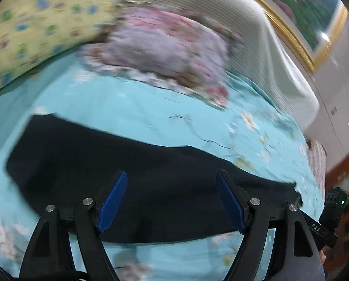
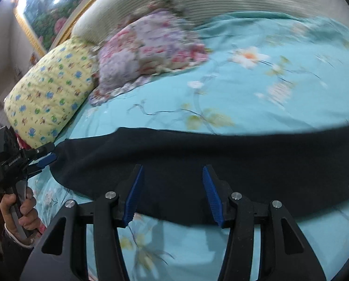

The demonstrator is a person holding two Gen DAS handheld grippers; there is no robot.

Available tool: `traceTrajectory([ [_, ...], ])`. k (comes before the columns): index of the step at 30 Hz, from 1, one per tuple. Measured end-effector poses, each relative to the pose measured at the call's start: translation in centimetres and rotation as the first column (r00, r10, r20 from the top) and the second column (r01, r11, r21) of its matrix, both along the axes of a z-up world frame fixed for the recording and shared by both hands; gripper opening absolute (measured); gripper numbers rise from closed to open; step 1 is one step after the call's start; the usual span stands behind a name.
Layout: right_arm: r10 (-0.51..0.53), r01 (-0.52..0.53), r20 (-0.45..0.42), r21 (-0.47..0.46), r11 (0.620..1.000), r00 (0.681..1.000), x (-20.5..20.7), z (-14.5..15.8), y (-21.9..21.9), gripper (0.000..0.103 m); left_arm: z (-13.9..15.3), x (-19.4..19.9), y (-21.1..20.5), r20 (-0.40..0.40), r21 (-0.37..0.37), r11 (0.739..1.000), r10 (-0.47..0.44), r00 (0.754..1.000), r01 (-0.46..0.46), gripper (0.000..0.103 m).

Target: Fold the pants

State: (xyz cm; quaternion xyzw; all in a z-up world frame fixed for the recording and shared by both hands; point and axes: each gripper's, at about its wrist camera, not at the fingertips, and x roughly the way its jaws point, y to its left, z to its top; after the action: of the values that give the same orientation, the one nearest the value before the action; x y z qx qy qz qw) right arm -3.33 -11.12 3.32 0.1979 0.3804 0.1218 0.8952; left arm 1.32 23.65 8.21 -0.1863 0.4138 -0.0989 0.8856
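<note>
Both claws hang released over the dark navy fabric pants (image 1: 139, 187), spread in a long band across the turquoise floral bed sheet (image 1: 127, 117). Left claw (image 1: 172, 201) and right claw (image 2: 172, 195) point forward, tilted down; pinching the near edge evenly should fold cleanly.

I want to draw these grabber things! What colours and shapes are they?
Each gripper is black, with two long fingers tipped by ridged blue pads and round silver bolts at the joints. In the right wrist view the other gripper has white lettering on its black body, and a bare hand with a light cuff holds its handle.
</note>
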Motion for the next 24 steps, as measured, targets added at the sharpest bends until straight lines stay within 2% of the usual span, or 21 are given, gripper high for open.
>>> traceTrajectory([
  [5, -0.124, 0.124, -0.018, 0.038, 0.992, 0.992, -3.0, -0.7, -4.7, 0.053, 0.5, 1.6, -6.3, -0.015, -0.001, 0.990, -0.141, 0.990, 0.141, 0.079],
  [8, -0.193, 0.195, -0.036, 0.077, 0.978, 0.981, -4.4, -1.0, -7.3, 0.053, 0.2, 2.8, -10.2, -0.044, -0.015, 0.972, -0.234, 0.971, 0.233, 0.079],
  [15, -0.324, 0.330, -0.065, 0.106, 0.938, 0.944, -6.7, -2.0, -11.9, 0.053, -0.4, 4.9, -18.3, -0.086, -0.017, 0.906, -0.422, 0.902, 0.422, 0.080],
  [19, -0.385, 0.395, -0.099, 0.129, 0.909, 0.918, -7.3, -3.0, -14.2, 0.053, -1.4, 6.6, -22.6, -0.126, -0.032, 0.858, -0.512, 0.850, 0.512, 0.080],
  [22, -0.418, 0.431, -0.111, 0.154, 0.889, 0.902, -7.4, -3.5, -15.7, 0.053, -1.9, 7.7, -26.2, -0.149, -0.018, 0.805, -0.588, 0.795, 0.592, 0.080],
  [24, -0.425, 0.440, -0.115, 0.177, 0.880, 0.898, -7.2, -3.8, -16.4, 0.053, -2.3, 8.7, -28.6, -0.158, -0.024, 0.760, -0.644, 0.749, 0.649, 0.080],
])
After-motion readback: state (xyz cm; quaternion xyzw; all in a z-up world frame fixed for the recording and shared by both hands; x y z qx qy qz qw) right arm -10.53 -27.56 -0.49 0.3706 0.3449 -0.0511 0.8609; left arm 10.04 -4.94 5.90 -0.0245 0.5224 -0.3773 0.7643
